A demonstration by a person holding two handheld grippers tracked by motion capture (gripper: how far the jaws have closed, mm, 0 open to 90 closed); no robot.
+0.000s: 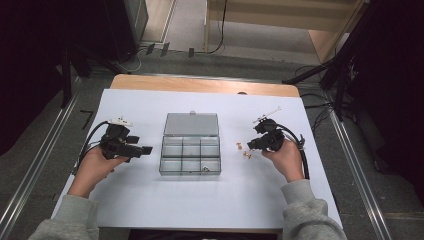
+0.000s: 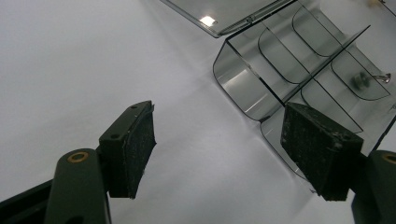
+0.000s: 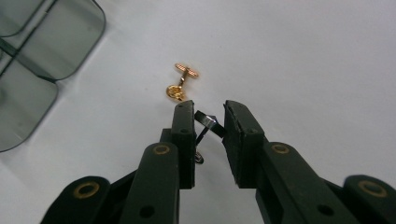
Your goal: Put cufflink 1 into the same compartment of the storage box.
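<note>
1. Dark cufflink (image 3: 208, 122) — a small black-faced piece on a thin bent stem, caught between the jaws of the right gripper (image 3: 208, 114). The pads pinch its flat head, which sits tilted across the narrow gap, just above the sheet.
2. Gold cufflink (image 3: 181, 83) lies on the sheet just beyond those jaw tips, apart from them. In the high view small gold pieces (image 1: 243, 150) lie just left of the right gripper (image 1: 250, 146), between it and the box.
3. Compartment box (image 1: 190, 155) — clear smoky plastic, six cells in two rows, mid-table, well left of the held piece. Its lid (image 1: 191, 124) lies open flat on the far side. One small metal piece (image 1: 204, 168) rests in the near-right cell.
4. Left gripper (image 1: 148, 149) is held left of the box, jaws pointing right at it. In the left gripper view its pads (image 2: 138, 149) stand spread wide with nothing between; the box corner (image 2: 243, 84) is just beyond.
5. Surface: pale white-lavender sheet (image 1: 135, 200) over a wooden tabletop (image 1: 200, 84), whose far edge shows bare.
6. Person: grey sleeves (image 1: 67, 215) enter from the near edge, one hand on each gripper.
7. Room: grey floor, metal rails (image 1: 30, 175) along both sides of the table, loose cables (image 1: 145, 52) on the floor beyond, dark stands at far left and right, light wooden furniture (image 1: 325, 30) at the far right.
</note>
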